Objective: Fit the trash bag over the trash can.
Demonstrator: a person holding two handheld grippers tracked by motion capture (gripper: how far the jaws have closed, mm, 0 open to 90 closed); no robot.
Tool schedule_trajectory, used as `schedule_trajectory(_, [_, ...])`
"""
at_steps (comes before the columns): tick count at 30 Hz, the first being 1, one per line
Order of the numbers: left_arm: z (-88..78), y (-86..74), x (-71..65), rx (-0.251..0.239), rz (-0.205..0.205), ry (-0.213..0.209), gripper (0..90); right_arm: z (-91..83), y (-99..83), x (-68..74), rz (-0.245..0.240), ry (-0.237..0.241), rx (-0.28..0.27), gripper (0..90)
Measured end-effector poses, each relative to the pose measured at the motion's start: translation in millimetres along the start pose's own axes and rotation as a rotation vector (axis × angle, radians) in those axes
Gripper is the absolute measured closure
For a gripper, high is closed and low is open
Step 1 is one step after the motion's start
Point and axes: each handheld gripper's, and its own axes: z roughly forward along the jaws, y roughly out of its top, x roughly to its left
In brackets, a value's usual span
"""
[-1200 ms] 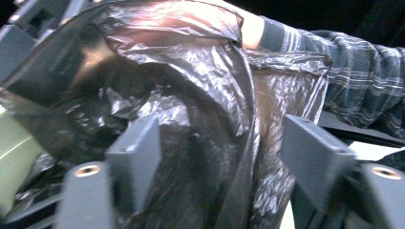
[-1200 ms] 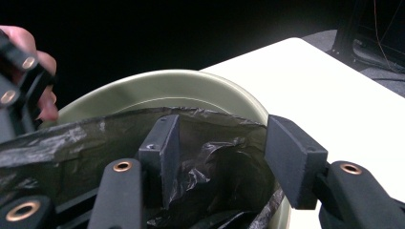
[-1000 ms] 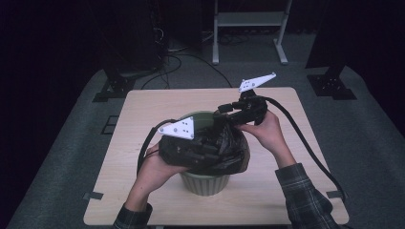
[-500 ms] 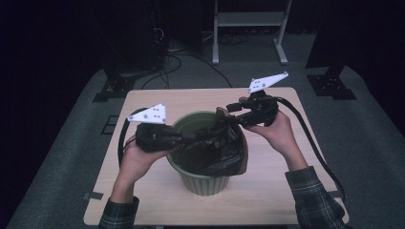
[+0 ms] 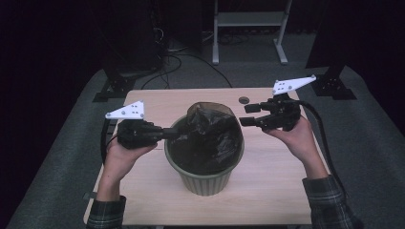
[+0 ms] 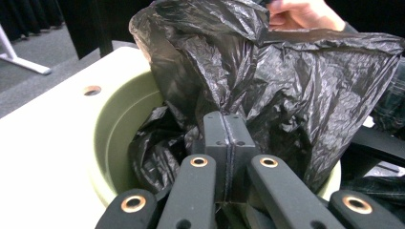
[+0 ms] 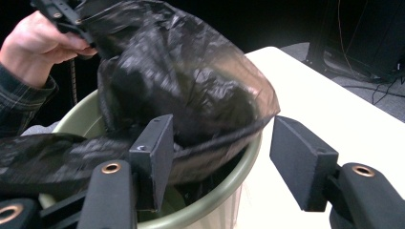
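Observation:
A green bin (image 5: 205, 179) stands mid-table with a black plastic bag (image 5: 210, 138) in it. My left gripper (image 5: 173, 133) is at the bin's left rim, shut on the bag's edge. In the left gripper view the closed pads (image 6: 230, 131) pinch a fold of the bag (image 6: 296, 86) above the bin (image 6: 110, 133). My right gripper (image 5: 246, 115) hovers just right of the bin. Its jaws have just been opening. In the right gripper view they stand wide (image 7: 229, 160), with the bag's rim (image 7: 181, 86) ahead of the pads and nothing pinched.
The wooden table (image 5: 277, 191) has a small round hole (image 5: 244, 100) at the back right. Behind it on the grey floor are cables (image 5: 176, 57), a white stand (image 5: 248, 28) and dark stand feet (image 5: 114, 88).
Both hands have spread apart. The left gripper drew the bag's edge to the bin's left rim, and the right gripper moved off to the right, free of the bag.

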Motion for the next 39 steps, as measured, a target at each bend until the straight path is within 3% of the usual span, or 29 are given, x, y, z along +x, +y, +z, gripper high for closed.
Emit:
schedule_trajectory(6, [-2.5,-0.5,-1.3,-0.011,-0.001,0.001,89.9,-5.2,-4.5,5.5,0.036,0.032,-0.029,36.3])
schedule_trajectory(11, [6.4,0.4,-3.4,-0.003,0.001,-0.016,89.9,-6.4,0.3,11.9,0.045,0.054,-0.049,34.5])
schedule_trajectory(19, [12.8,0.5,-5.6,-0.001,0.002,-0.033,89.9,-1.0,-12.4,12.5,0.065,0.011,-0.005,33.2])
schedule_trajectory(25, [12.2,0.0,-5.5,-0.004,-0.001,-0.033,89.9,3.2,-25.8,10.1,0.095,0.026,0.005,35.7])
schedule_trajectory(27, [12.2,0.1,-5.4,-0.003,-0.001,-0.034,89.9,4.8,-28.0,10.4,0.1,0.042,0.01,42.4])
schedule_trajectory(30, [10.2,0.2,-5.8,-0.002,0.003,-0.033,89.9,5.8,-31.2,10.7,0.098,0.056,0.027,68.2])
schedule_trajectory(31, [10.2,0.2,-5.8,-0.002,0.003,-0.033,89.9,5.8,-31.2,10.7,0.098,0.056,0.027,68.2])
schedule_trajectory(32, [7.3,0.2,-6.1,-0.002,0.0,-0.03,89.9,5.6,-32.7,11.9,0.074,0.05,0.046,83.9])
schedule_trajectory(33, [6.5,0.1,-6.0,-0.003,0.0,-0.03,89.9,5.7,-33.0,12.7,0.061,0.045,0.051,88.6])
schedule_trajectory(39, [-6.9,-1.4,-4.8,-0.004,-0.002,-0.008,89.9,-1.1,-28.4,7.1,0.036,-0.046,0.038,89.9])
